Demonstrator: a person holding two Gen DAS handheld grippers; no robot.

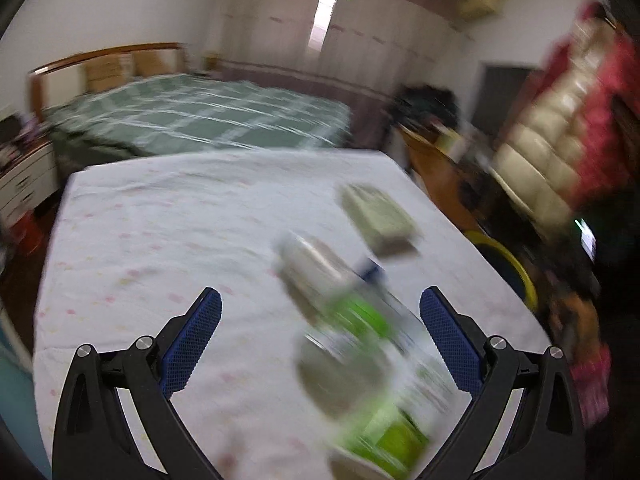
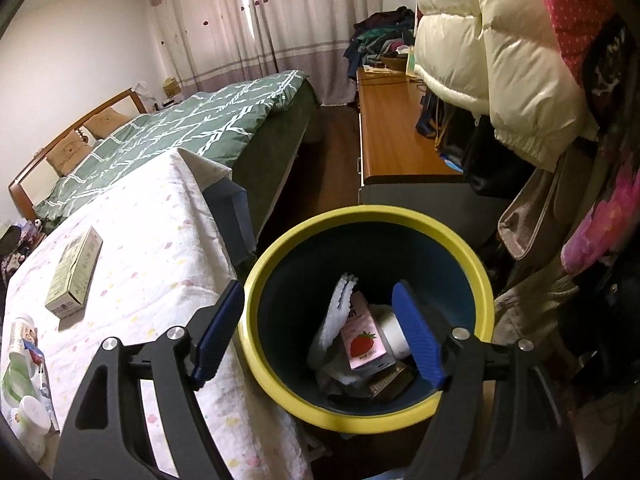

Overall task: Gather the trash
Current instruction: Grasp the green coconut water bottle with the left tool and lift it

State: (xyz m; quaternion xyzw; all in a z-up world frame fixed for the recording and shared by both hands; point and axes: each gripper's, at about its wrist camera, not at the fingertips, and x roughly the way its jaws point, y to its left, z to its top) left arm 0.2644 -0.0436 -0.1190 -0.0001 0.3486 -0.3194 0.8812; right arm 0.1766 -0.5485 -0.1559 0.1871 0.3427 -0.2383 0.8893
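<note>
My left gripper (image 1: 320,316) is open above the table, with blurred green-and-white yogurt cups (image 1: 360,332) lying between and just ahead of its fingers. A pale green carton (image 1: 378,218) lies farther off on the cloth. My right gripper (image 2: 318,326) is open and empty over the yellow-rimmed bin (image 2: 460,248), which holds a pink strawberry milk carton (image 2: 364,342), a white cup and wrappers. The right wrist view also shows the green carton (image 2: 74,272) and the yogurt cups (image 2: 22,376) at the far left.
The table has a white flowered cloth (image 1: 160,248). A green-quilted bed (image 2: 180,128) stands behind it, a wooden cabinet (image 2: 394,136) by the bin, and hanging coats (image 2: 500,60) at the right. The bin stands just off the table's right edge (image 2: 224,264).
</note>
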